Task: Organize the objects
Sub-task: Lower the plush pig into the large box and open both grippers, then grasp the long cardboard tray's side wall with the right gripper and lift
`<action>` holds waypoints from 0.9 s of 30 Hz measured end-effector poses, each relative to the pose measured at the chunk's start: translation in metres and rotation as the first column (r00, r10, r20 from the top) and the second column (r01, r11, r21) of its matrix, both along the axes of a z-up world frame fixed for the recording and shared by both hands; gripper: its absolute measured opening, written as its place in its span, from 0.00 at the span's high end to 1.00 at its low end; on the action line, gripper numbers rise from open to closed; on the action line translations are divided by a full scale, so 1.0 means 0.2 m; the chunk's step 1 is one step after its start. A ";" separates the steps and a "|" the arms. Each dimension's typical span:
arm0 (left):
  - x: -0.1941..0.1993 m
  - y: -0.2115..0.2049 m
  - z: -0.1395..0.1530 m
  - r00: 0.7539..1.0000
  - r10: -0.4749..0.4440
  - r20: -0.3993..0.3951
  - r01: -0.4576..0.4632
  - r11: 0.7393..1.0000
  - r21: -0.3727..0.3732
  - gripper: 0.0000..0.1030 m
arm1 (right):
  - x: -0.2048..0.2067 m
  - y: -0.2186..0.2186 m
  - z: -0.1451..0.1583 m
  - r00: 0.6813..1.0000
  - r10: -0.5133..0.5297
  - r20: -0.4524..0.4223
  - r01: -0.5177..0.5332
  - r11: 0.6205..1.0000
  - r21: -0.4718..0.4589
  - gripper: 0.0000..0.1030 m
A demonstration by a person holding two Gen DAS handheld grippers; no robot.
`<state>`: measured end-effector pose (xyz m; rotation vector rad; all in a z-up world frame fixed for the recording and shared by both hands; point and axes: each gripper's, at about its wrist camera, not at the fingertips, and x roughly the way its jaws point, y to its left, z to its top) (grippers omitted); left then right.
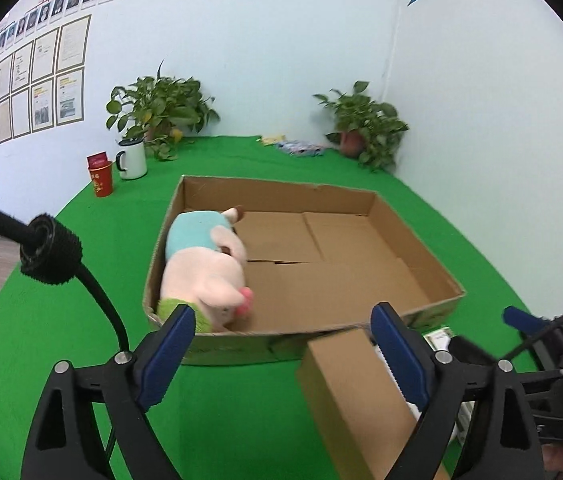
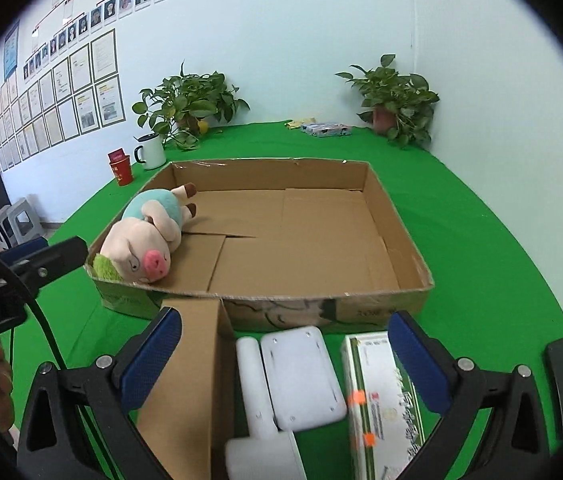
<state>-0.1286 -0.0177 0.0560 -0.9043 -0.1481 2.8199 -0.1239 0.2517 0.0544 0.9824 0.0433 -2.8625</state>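
A plush pig (image 1: 205,268) lies in the left part of a shallow cardboard tray (image 1: 281,190) on the green table; it also shows in the right wrist view (image 2: 145,240), inside the tray (image 2: 397,220). My left gripper (image 1: 283,334) is open and empty, just in front of the tray's near wall. A small brown box (image 1: 357,396) stands by its right finger. My right gripper (image 2: 281,344) is open and empty above the brown box (image 2: 197,372), a white device (image 2: 301,376) and a green-and-white carton (image 2: 381,404).
A white mug (image 1: 132,159) and a red cup (image 1: 100,178) stand at the back left. Two potted plants (image 1: 161,108) (image 1: 365,124) stand against the wall, with a flat packet (image 1: 299,147) between them. The other gripper (image 2: 29,260) shows at the left.
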 end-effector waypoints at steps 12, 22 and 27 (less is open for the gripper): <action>0.26 0.13 -0.05 0.999 0.029 -0.027 -0.030 0.999 -0.040 0.12 | 0.18 0.02 -0.11 1.000 0.011 -0.005 -0.011 0.999 0.052 0.00; 0.34 0.10 -0.07 1.000 0.023 -0.003 -0.023 0.999 -0.034 0.20 | 0.24 0.01 -0.13 0.999 0.016 -0.038 -0.011 0.990 0.140 0.00; 0.33 0.09 -0.09 0.999 -0.022 0.029 0.021 1.000 0.018 0.20 | 0.29 0.03 -0.15 0.993 0.115 -0.037 -0.113 0.992 0.051 0.00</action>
